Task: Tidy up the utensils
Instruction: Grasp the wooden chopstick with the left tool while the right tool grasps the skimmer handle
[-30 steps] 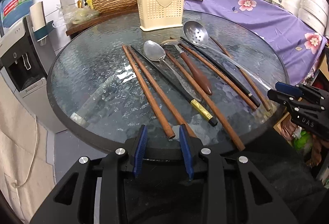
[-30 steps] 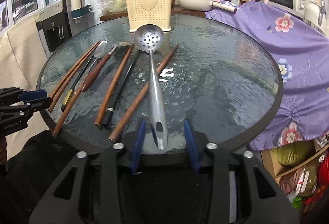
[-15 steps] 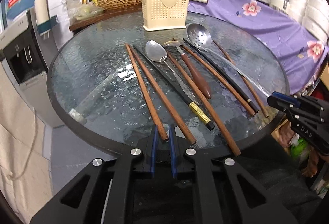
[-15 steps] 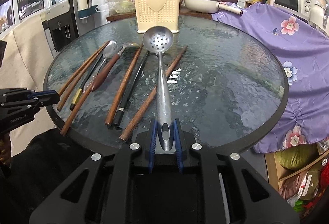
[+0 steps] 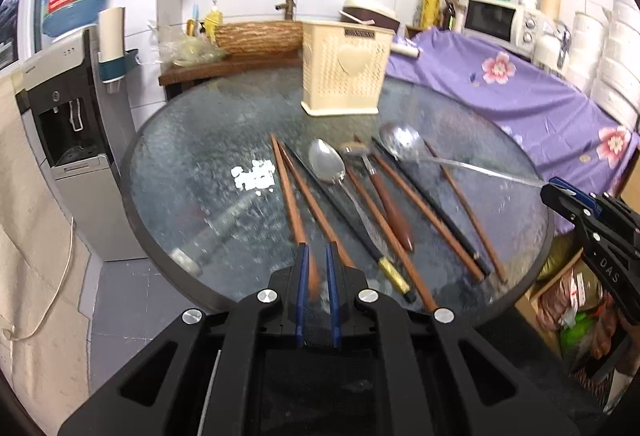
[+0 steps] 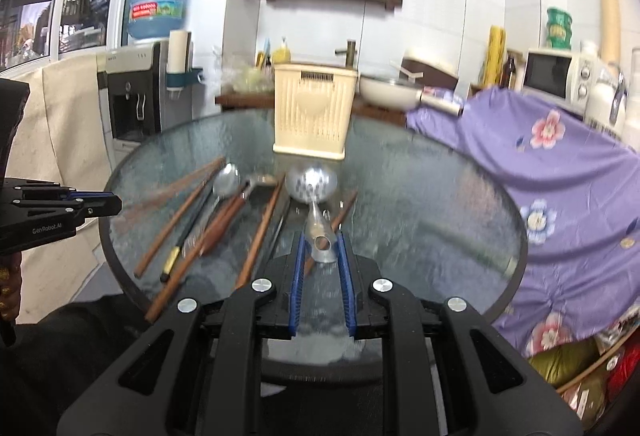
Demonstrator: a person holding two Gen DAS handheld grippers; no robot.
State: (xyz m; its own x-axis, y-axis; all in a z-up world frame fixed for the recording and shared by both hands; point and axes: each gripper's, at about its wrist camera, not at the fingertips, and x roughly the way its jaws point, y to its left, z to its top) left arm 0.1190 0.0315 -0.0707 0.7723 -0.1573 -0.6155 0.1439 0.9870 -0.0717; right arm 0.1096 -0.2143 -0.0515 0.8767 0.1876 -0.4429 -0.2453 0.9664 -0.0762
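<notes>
My left tool point(image 5: 317, 268) clamps a wooden chopstick point(image 5: 289, 192); my right tool point(image 6: 322, 252) clamps the slotted ladle point(image 6: 313, 183) by its handle. The cream holder point(image 5: 345, 70) looks unfilled, with every other utensil lying on the desk point(image 5: 192, 172), so sorting has barely begun.

- The left wrist view looks forward and downward along its blue-padded fingers point(image 5: 306, 276), from the near left edge of the round textured glass table point(image 5: 192, 164).
- The right wrist view looks from the near right edge, more level, taking in more wall.
- Both face the cream perforated plastic utensil holder point(image 5: 344, 70) point(image 6: 314, 116) at the far side, close over the table, and each shows the other gripper at its margin.
</notes>
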